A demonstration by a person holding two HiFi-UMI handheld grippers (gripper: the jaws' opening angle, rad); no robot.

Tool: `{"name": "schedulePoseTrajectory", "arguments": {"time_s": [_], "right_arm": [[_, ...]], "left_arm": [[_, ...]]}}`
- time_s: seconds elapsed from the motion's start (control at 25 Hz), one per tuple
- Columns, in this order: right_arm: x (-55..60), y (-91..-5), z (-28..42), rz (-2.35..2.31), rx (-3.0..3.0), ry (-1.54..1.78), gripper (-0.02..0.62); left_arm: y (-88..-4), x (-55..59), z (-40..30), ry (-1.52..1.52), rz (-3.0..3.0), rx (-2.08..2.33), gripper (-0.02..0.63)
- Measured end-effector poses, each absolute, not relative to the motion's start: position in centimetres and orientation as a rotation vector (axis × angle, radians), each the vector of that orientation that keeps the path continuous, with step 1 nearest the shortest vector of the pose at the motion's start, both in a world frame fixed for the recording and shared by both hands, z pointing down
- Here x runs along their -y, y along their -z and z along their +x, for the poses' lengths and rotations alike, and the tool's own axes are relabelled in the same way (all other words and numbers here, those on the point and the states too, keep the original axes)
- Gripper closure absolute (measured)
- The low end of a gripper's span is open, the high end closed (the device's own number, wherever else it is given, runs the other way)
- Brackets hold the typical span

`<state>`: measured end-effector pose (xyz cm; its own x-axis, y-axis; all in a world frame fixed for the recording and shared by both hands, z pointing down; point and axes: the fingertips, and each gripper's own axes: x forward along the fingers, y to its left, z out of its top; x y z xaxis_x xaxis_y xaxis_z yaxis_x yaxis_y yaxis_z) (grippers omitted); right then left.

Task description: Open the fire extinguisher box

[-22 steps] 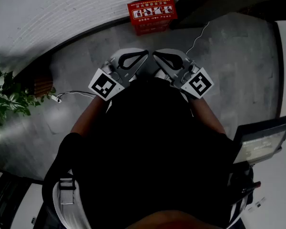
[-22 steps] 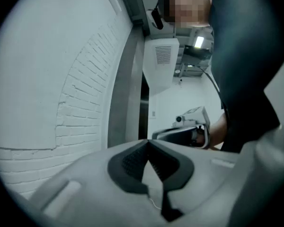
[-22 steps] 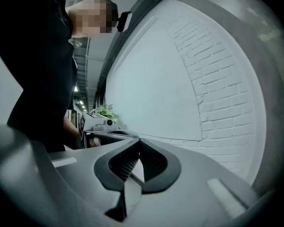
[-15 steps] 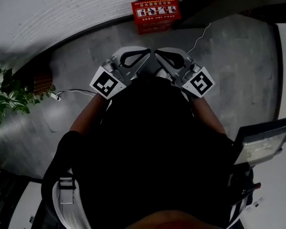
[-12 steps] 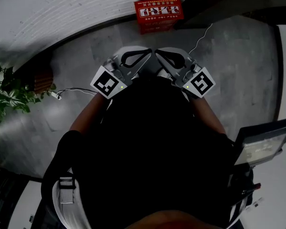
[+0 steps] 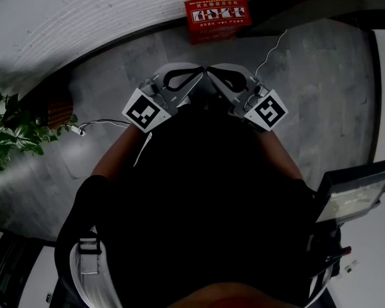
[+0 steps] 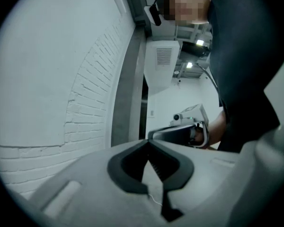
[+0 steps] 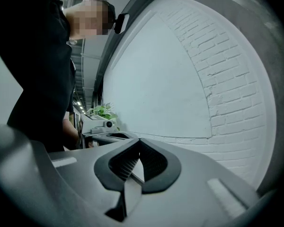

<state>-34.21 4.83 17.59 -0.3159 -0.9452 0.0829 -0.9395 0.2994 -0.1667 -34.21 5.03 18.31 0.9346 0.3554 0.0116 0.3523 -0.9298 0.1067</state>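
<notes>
The red fire extinguisher box (image 6: 217,15) stands on the grey floor against the foot of the white wall, at the top of the head view. Its lid bears white pictograms and looks closed. Both grippers are held close to the person's dark torso, well short of the box. The left gripper (image 6: 198,72) and right gripper (image 6: 210,72) point toward each other, tips nearly touching. In the left gripper view the left gripper (image 7: 148,141) is shut and holds nothing. The right gripper (image 8: 139,140) is likewise shut and holds nothing. Neither gripper view shows the box.
A potted plant (image 6: 9,133) stands at the left, with a brown object (image 6: 54,111) beside it. A cable with a plug (image 6: 93,124) lies on the floor at the left, and a thin white cable (image 6: 269,49) runs right of the box. A grey device (image 6: 354,190) sits at the right.
The view has shifted a little, so the red box sits slightly further right and higher in the picture. Both grippers stay shut in front of the torso.
</notes>
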Motion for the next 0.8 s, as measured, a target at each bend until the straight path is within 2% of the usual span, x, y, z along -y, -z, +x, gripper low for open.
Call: {"name": "schedulePoseTrajectory", "arguments": {"time_s": [0.44, 0.8], "right_arm": [[-4.0, -17.7, -30.3, -1.768, -2.521, 0.284, 0.586], [-4.8, -18.0, -21.2, -1.603, -2.574, 0.295, 0.586]], "left_arm": [[-18.2, -4.4, -30.3, -0.046, 2.999, -0.529, 0.604], [-18.7, -3.9, -21.8, -0.116, 3.043, -0.274, 0.604]]}}
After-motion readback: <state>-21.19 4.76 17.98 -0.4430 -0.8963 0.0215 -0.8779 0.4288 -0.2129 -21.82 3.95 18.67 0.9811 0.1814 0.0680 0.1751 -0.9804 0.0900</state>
